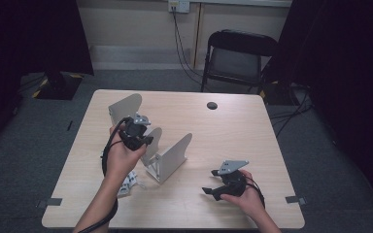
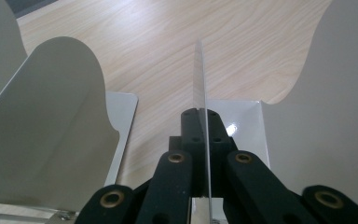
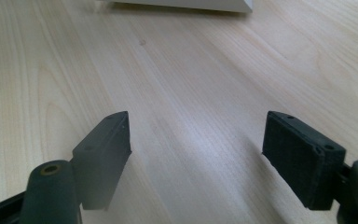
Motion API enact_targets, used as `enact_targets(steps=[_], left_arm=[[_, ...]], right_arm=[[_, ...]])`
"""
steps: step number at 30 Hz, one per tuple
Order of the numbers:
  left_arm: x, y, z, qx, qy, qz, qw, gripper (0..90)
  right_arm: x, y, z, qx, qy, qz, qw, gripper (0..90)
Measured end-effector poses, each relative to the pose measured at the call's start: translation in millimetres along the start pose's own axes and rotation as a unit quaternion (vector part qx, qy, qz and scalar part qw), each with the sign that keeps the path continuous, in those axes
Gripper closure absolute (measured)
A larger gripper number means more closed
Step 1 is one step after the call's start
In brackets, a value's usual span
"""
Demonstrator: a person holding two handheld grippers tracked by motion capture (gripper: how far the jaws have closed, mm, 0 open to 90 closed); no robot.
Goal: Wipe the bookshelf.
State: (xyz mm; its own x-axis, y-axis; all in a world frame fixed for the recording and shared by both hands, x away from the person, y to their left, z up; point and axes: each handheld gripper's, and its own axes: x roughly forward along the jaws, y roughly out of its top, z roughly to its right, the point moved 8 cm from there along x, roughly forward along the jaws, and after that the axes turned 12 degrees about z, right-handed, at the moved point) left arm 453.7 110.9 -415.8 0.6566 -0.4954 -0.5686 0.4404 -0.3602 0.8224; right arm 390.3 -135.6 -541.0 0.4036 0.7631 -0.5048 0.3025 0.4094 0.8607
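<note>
From the high view, the left gripper [image 1: 143, 141] sits over the middle one of three pale grey sheet-metal bookends standing on the light wooden table [image 1: 233, 131]. The gripped bookend [image 1: 153, 141] stands between a second bookend [image 1: 125, 108] farther back and a third bookend [image 1: 172, 156] nearer the person, all three upright on their flat feet and roughly parallel. This grip from above looks chosen so that the thin plate can be lifted or shifted without tipping its neighbours. The right gripper [image 1: 213, 180] rests low over bare table, well apart from the bookends, probably waiting its turn. A small white packet [image 1: 126, 184] lies by the left forearm; any print on it is too small to read. A black folding chair [image 1: 238, 58] stands beyond the table.

In the left gripper view, the two black jaws are clamped together on the top edge of the gripped bookend [image 2: 200, 79], which shows edge-on as a thin bright line running away from the camera. The other two plates flank it, the left-hand plate [image 2: 51, 126] and the right-hand plate [image 2: 326, 107] both apart from it.

In the right gripper view, the jaws stand wide apart with nothing between them, only wood grain below, and the foot of a bookend [image 3: 182, 4] lies far ahead. No brand, label or writing can be read in any view.
</note>
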Motion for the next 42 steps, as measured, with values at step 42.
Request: enact_targets(steps=[42], left_arm=[[49.4,30.7,90.0,0.056,-0.082,0.013,0.9950,90.0]], right_arm=[[-41.3,-25.1,26.1,0.026,-0.040,0.009,0.9988,22.7]])
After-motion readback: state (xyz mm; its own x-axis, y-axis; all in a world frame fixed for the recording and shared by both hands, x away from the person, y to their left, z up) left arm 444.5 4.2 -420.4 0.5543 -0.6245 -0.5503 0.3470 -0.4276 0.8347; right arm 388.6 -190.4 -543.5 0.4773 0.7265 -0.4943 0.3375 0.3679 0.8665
